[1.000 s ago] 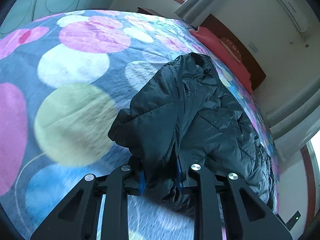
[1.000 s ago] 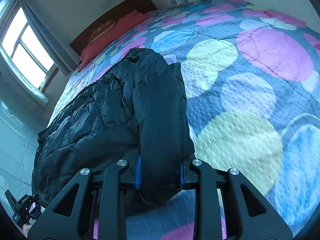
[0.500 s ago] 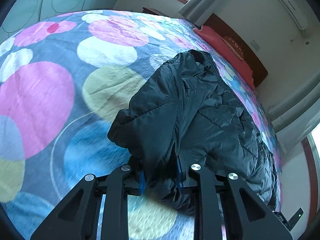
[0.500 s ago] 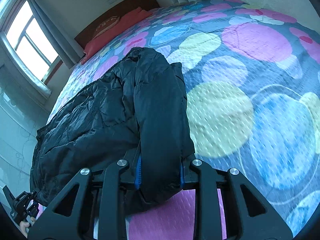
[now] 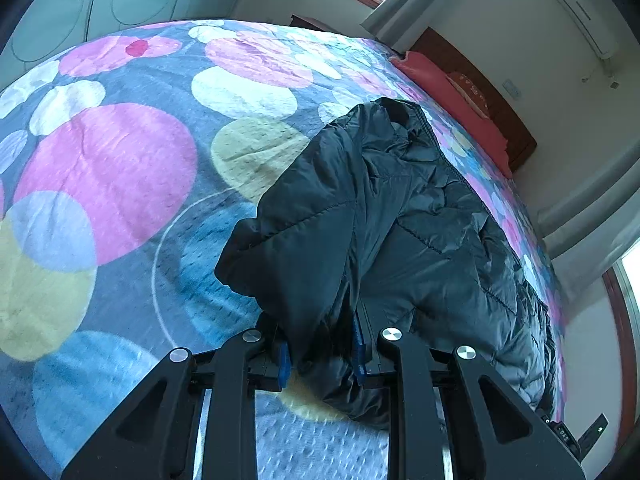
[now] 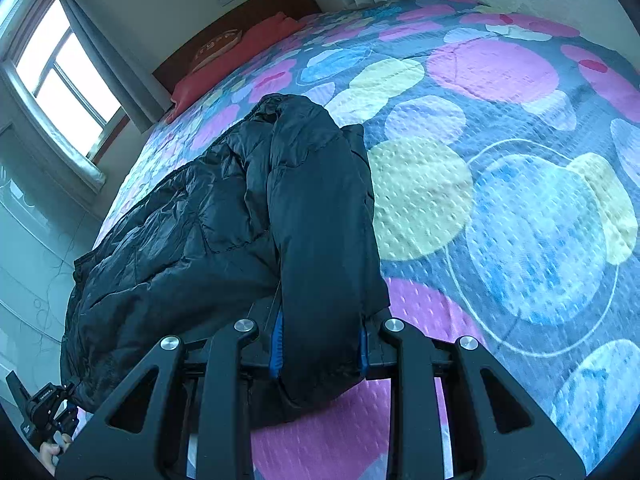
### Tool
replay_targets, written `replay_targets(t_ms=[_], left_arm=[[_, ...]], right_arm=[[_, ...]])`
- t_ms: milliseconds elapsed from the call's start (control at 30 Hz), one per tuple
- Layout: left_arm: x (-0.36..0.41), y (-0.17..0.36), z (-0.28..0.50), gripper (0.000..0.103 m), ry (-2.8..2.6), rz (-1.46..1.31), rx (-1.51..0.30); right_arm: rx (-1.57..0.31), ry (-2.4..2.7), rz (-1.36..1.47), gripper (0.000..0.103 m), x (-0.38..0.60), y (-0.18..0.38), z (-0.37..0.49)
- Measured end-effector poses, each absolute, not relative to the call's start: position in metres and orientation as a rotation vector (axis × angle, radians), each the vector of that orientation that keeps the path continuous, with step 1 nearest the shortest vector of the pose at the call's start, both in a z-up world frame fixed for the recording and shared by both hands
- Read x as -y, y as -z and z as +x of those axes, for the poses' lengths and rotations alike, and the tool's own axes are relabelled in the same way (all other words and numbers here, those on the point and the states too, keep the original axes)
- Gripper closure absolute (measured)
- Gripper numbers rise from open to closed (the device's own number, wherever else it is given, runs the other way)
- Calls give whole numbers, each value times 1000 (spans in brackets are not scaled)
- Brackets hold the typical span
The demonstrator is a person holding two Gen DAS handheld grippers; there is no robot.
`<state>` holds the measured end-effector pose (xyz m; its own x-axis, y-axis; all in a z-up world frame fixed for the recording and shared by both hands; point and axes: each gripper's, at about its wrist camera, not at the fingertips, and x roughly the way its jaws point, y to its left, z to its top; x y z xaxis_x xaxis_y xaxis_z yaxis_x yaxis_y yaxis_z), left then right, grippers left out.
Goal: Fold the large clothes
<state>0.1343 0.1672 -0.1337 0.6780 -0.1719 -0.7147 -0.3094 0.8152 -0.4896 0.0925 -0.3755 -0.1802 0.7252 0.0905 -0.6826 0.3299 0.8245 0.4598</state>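
Black quilted puffer jacket (image 5: 400, 216) lies stretched out on the bed's circle-patterned blanket (image 5: 112, 168), its collar toward the far end where a red pillow (image 5: 452, 100) sits against the dark wooden headboard (image 5: 480, 80). In the left wrist view, the left gripper (image 5: 320, 356) is clamped on a bunched edge of the jacket, the fabric squeezed between its blue pads (image 5: 283, 364) and lifted off the blanket there. A folded sleeve drapes along the garment's left side. An air conditioner (image 5: 576, 4) hangs high on the wall, and curtains (image 5: 408, 4) flank the window.

From the right wrist view, the right gripper (image 6: 320, 344) pinches the same jacket (image 6: 208, 224) at a thick fold, dark cloth filling the gap between its blue pads (image 6: 276, 340) and spilling below the fingers. The rest of the garment spreads leftward over the blanket (image 6: 500, 168), toward the bed edge near the window (image 6: 64, 72). The other gripper (image 6: 44, 412) shows in the lower left corner, at the jacket's far hem.
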Motion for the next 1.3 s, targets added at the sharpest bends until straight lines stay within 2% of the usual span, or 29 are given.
replay_targets(t_ms=[433, 600, 767, 1033, 1300], left_arm=[[-167, 131, 132, 80, -80, -622, -837], [-169, 136, 136, 78, -67, -619, -853], [-174, 139, 141, 71, -49, -648, -870], [-177, 136, 135, 59, -57, -633, -869], [-194, 127, 114, 47, -65, -615, -859]], right_arm=[[-765, 133, 602, 77, 377, 181, 77], [-771, 137, 608, 73, 379, 185, 76], [-781, 158, 598, 61, 380, 184, 74], [-794, 173, 557, 49, 378, 179, 58], [-807, 208, 432, 47, 370, 156, 36]])
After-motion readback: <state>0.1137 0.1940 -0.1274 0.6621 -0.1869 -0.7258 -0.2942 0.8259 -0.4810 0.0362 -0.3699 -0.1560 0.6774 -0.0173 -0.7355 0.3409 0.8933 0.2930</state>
